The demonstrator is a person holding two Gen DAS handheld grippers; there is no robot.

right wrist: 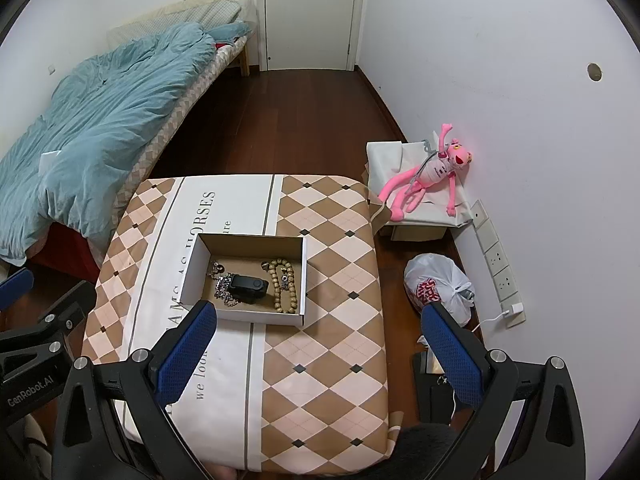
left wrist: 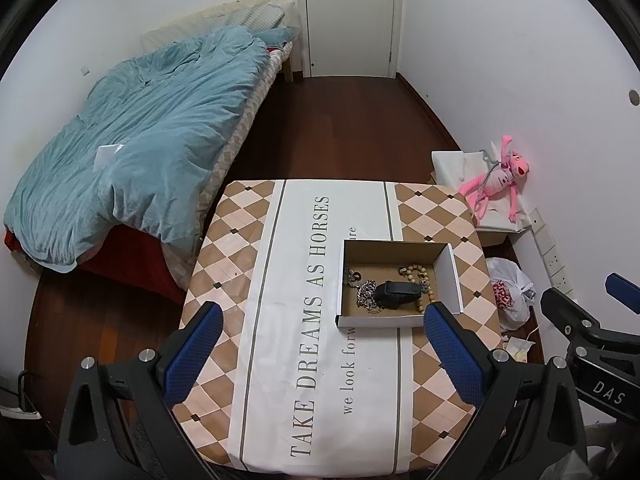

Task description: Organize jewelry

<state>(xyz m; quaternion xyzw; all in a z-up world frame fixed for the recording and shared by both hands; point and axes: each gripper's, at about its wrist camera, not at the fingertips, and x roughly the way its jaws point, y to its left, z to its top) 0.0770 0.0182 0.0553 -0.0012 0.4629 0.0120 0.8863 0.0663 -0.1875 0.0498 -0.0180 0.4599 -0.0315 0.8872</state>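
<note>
An open cardboard box (left wrist: 450, 276) (right wrist: 192, 264) sits on the table. Inside lie a black case (left wrist: 398, 294) (right wrist: 250, 286), a silver chain (left wrist: 366, 294) (right wrist: 222, 288) to its left, and a wooden bead bracelet (left wrist: 422, 280) (right wrist: 284, 286) to its right. My left gripper (left wrist: 322, 318) is open and empty, held above the table just in front of the box. My right gripper (right wrist: 320, 320) is open and empty, above the table's right side, near the box's front right corner. Each gripper shows at the edge of the other's view.
The table (left wrist: 248, 264) (right wrist: 340, 280) has a checked cloth with printed words. A bed with a blue duvet (left wrist: 152, 140) stands left. A pink plush toy (right wrist: 432, 176) lies on a white box at right. A white plastic bag (right wrist: 440, 286) lies on the floor.
</note>
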